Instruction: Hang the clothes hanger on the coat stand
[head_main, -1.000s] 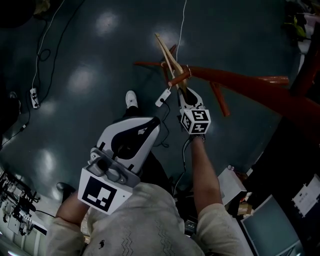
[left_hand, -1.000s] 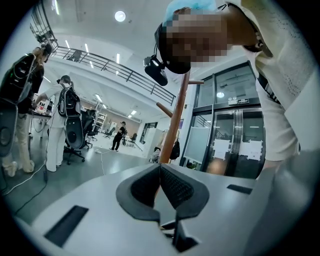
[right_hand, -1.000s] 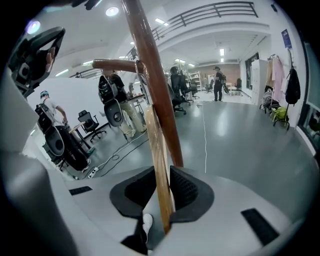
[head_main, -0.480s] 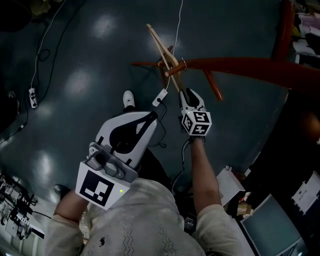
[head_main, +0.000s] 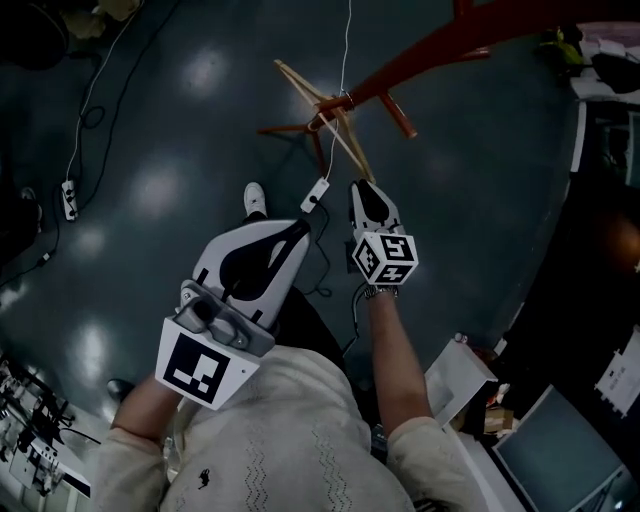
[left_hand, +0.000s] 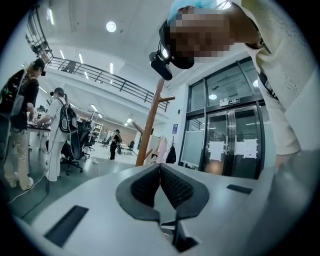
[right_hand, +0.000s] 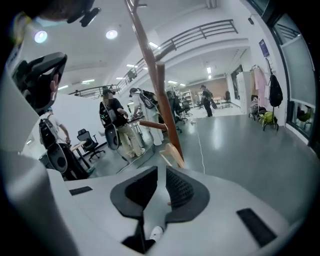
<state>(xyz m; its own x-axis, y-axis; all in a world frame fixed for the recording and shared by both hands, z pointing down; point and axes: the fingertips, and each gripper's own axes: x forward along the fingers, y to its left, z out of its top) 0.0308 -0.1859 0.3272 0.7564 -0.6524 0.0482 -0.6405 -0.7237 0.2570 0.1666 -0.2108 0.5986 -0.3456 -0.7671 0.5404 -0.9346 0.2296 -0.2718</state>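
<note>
A pale wooden hanger (head_main: 310, 95) slants over the dark floor, one arm running down into my right gripper (head_main: 364, 188), which is shut on that arm's end. The hanger's top meets the red-brown coat stand (head_main: 440, 45) where a peg (head_main: 398, 112) branches off; whether the hook rests on it is unclear. In the right gripper view the hanger (right_hand: 173, 153) pokes out past the right gripper (right_hand: 161, 176), with the coat stand (right_hand: 149, 65) rising just behind. My left gripper (head_main: 303, 230) hangs lower and to the left, shut and empty; the left gripper (left_hand: 160, 170) looks toward the coat stand (left_hand: 151, 122).
A white power strip (head_main: 318, 193) on a cable and a shoe (head_main: 256, 200) lie on the floor below the hanger. Another strip (head_main: 68, 198) lies far left. Boxes (head_main: 465, 375) crowd the lower right. People (right_hand: 117, 125) and office chairs (right_hand: 89, 142) stand behind the coat stand.
The right gripper has carried the hanger up and left in the head view. The stand's pole now runs off toward the upper right. The left gripper has barely moved.
</note>
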